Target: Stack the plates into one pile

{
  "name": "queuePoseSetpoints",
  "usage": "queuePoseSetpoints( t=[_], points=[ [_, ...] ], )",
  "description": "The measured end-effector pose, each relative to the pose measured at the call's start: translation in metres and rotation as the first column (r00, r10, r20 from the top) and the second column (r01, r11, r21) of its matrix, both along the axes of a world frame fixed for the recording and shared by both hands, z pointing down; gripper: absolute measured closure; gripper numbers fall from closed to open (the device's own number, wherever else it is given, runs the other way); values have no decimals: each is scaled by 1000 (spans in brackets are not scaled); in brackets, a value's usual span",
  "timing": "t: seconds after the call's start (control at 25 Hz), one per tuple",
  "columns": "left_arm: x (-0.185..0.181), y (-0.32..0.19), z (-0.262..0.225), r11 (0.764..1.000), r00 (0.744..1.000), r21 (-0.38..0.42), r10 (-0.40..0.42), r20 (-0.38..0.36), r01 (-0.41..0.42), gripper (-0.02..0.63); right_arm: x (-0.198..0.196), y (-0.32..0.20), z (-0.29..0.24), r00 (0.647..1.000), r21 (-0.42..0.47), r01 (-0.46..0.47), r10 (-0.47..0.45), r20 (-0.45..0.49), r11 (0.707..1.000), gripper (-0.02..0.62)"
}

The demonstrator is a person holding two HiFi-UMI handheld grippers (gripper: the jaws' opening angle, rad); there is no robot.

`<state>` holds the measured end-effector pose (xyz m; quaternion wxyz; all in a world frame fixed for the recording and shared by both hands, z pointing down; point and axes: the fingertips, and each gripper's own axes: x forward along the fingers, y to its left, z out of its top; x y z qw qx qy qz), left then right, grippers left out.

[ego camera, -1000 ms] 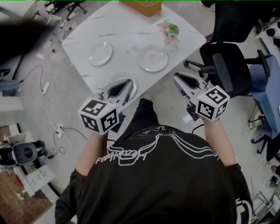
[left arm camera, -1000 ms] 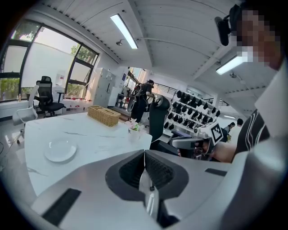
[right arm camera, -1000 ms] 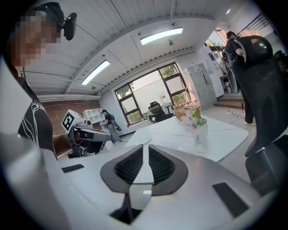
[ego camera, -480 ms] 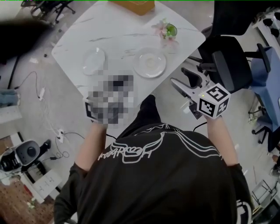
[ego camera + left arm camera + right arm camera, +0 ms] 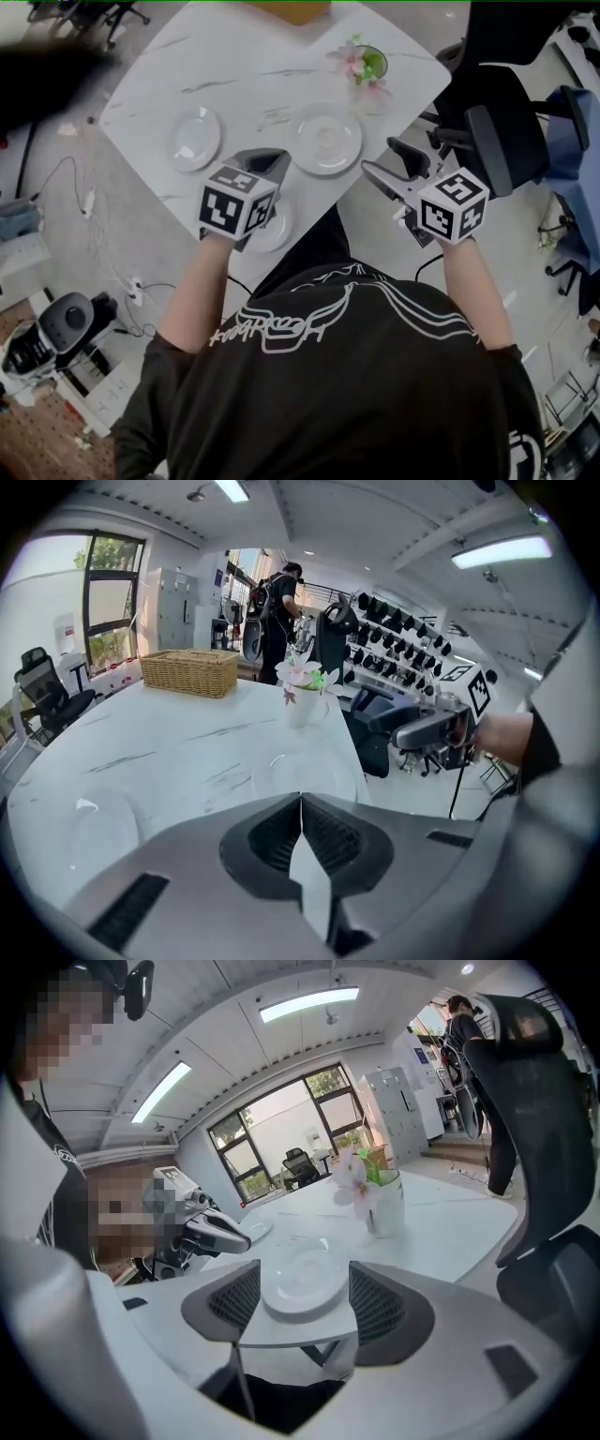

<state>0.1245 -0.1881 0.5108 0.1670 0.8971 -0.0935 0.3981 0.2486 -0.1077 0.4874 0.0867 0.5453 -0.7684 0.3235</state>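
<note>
**Head view; dial centred on the near plate.** Three round, glossy, pale plates with shallow raised rims lie unstacked on one white, grey-veined table [image 5: 253, 75] with rounded corners. The near plate [image 5: 274, 230] is partly under the left gripper [image 5: 268, 157], whose jaws are closed together and empty. The left plate [image 5: 195, 138] is at 11 o'clock and the right plate [image 5: 327, 140] at 1 o'clock. The right gripper [image 5: 378, 156], at 2 o'clock, has just been opening its jaws; they stand wide and grip nothing. One woven basket [image 5: 291, 7] is at 12 o'clock. One flower vase [image 5: 367, 64] is at 1 o'clock.
</note>
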Motion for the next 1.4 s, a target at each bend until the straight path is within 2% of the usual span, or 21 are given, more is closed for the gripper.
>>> queuePoseSetpoints(
  t=[0.24, 0.52, 0.88, 1.28, 1.4],
  points=[
    [10, -13, 24, 998, 993, 20, 65, 97, -67, 581, 6, -14, 22, 1000, -48, -26, 26, 9, 999, 302],
    [15, -23, 47, 995, 982, 11, 97, 163, -100, 581, 9, -24, 40, 998, -78, -46, 50, 42, 996, 302],
    [15, -28, 57, 997, 981, -13, 74, 180, -73, 581, 6, -25, 51, 991, -108, -67, 79, 105, 992, 302],
    [14, -30, 68, 997, 978, -25, 79, 192, -76, 581, -7, -34, 61, 963, -158, -73, 111, 245, 985, 305],
    [15, -31, 68, 997, 980, -26, 77, 184, -74, 581, -15, -37, 60, 957, -165, -50, 95, 273, 985, 341]
  ],
)
